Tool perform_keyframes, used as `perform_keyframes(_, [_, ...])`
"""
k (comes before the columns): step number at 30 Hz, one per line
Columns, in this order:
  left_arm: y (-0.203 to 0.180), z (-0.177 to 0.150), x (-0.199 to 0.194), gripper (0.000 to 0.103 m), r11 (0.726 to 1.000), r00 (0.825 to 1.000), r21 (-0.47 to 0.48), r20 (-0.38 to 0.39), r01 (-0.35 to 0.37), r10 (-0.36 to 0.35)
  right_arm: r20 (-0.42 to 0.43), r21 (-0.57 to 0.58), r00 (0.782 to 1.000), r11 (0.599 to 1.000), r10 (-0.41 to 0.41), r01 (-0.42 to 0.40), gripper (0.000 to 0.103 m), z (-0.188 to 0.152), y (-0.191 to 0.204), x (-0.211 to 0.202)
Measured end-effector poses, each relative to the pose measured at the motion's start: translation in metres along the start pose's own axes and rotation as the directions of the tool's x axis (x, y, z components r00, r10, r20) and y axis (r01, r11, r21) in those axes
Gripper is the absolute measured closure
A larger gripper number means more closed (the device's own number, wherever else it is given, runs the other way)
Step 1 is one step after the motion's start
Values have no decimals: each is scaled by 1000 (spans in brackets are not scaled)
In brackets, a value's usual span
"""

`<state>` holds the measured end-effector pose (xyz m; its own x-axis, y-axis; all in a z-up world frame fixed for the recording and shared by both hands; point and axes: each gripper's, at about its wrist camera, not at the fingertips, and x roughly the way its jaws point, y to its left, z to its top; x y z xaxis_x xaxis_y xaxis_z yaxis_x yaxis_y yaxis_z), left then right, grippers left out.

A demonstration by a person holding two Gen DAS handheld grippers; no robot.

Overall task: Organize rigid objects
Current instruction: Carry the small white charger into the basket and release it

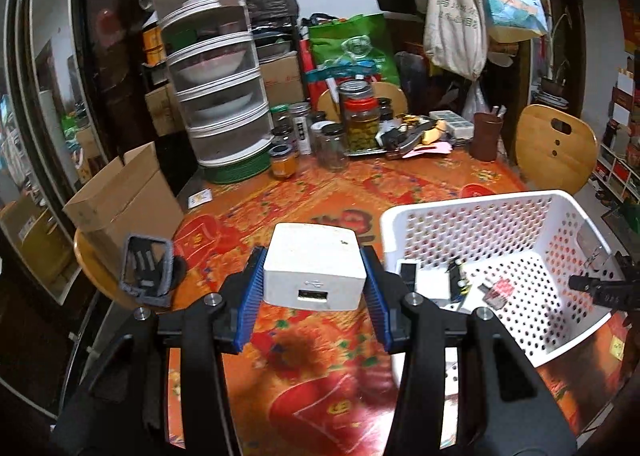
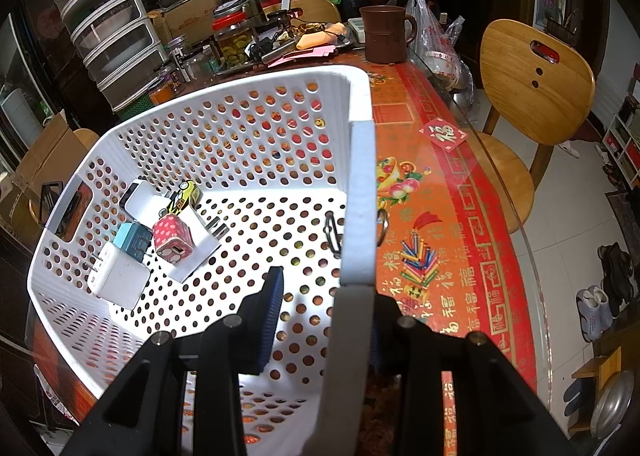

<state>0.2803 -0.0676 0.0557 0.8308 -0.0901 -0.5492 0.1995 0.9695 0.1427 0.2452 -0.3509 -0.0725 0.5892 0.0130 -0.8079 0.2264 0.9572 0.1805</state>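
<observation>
My left gripper (image 1: 314,276) is shut on a white USB charger block (image 1: 314,264) and holds it above the orange tablecloth, just left of the white perforated basket (image 1: 520,204). My right gripper (image 2: 320,296) straddles the basket's right wall (image 2: 360,196), with the left finger (image 2: 266,320) inside the basket and the other outside; the jaws look closed on the rim. Inside the basket lie a white charger (image 2: 120,280), a teal charger (image 2: 134,242), a pink dotted charger (image 2: 174,242), a small yellow toy car (image 2: 184,196) and a carabiner (image 2: 332,234).
A grey phone holder (image 1: 146,270) stands at the left table edge beside a cardboard box (image 1: 120,196). Jars (image 1: 360,120), a stacked dish rack (image 1: 216,84) and a brown mug (image 2: 384,34) crowd the far side. Wooden chairs (image 2: 536,84) stand to the right.
</observation>
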Motion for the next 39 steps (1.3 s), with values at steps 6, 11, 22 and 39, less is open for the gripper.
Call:
perform_keyframes(6, [-41,10,10,59,998,999,39,-4,40,-40,0,-1,1000,1000,-1,1,66,0,1,0])
perform_keyframes(11, [-66,12,20,59,996,998,59,-23,65,-63,0,-1,1000,1000,-1,1,66,0,2,0])
perform_keyframes(22, [-122,-5,57,59,983,979,85,-139,164,-151,0,-1,1000,1000,-1,1,66,0,2,0])
perform_keyframes(39, [-157,-27,99,59,978,958,120,-251,170,-136,0,-2,1000,1000,-1,1,65,-2,3,0])
